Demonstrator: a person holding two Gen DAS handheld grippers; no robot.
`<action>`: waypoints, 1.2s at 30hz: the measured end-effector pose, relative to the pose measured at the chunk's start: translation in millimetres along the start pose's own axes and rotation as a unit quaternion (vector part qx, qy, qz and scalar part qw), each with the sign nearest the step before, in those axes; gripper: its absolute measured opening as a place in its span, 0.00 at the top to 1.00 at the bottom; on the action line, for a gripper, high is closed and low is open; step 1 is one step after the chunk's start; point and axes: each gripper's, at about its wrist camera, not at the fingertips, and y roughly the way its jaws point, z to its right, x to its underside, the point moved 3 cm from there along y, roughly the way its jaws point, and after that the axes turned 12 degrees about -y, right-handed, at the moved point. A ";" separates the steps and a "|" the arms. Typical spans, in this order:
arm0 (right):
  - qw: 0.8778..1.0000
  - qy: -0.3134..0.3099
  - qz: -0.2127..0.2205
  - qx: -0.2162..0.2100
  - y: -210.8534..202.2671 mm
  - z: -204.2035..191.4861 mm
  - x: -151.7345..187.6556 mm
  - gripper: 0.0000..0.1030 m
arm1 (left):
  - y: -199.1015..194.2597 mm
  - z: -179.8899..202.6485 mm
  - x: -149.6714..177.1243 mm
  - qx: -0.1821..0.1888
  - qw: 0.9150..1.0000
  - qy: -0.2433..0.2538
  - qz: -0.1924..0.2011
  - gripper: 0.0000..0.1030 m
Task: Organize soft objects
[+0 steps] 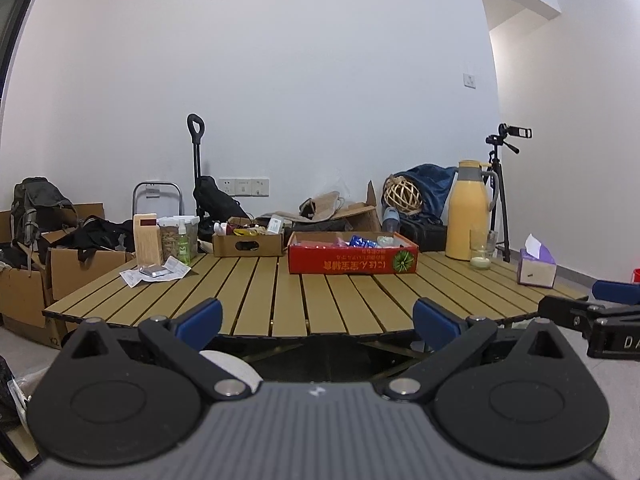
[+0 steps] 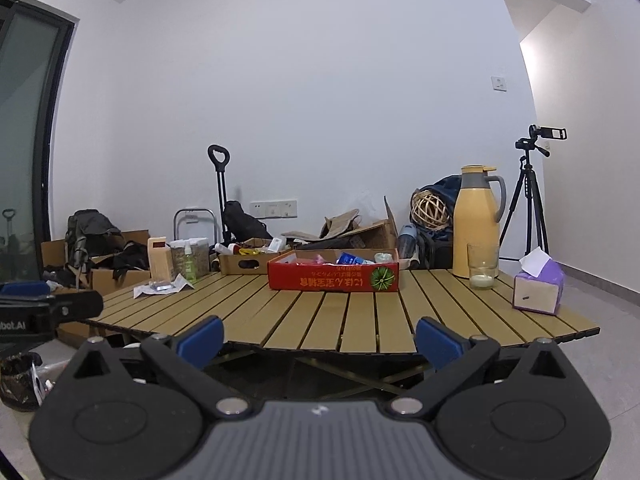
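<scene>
Both grippers wide open, empty, off the table's near edge.
Red box (image 1: 353,259) of soft packets sits well beyond left gripper (image 1: 318,318) and right gripper (image 2: 319,336), mid-table (image 2: 360,320).

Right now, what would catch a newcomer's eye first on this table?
The red cardboard box at mid-table, filled with colourful packets. Next the tall yellow thermos jug at the far right, with a glass in front and a purple tissue box nearer the right edge. Both grippers, left and right, are open and empty.
</scene>
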 end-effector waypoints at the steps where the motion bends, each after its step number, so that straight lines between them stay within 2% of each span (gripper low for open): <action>1: 1.000 -0.001 0.001 0.000 -0.8 -0.9 -0.3 0.00 | -0.9 0.0 -0.8 0.001 1.000 0.000 0.001 0.00; 36: 1.000 -0.006 0.022 -0.003 -24.3 -4.3 -2.9 0.00 | -35.7 2.3 0.4 0.016 1.000 0.002 0.016 0.00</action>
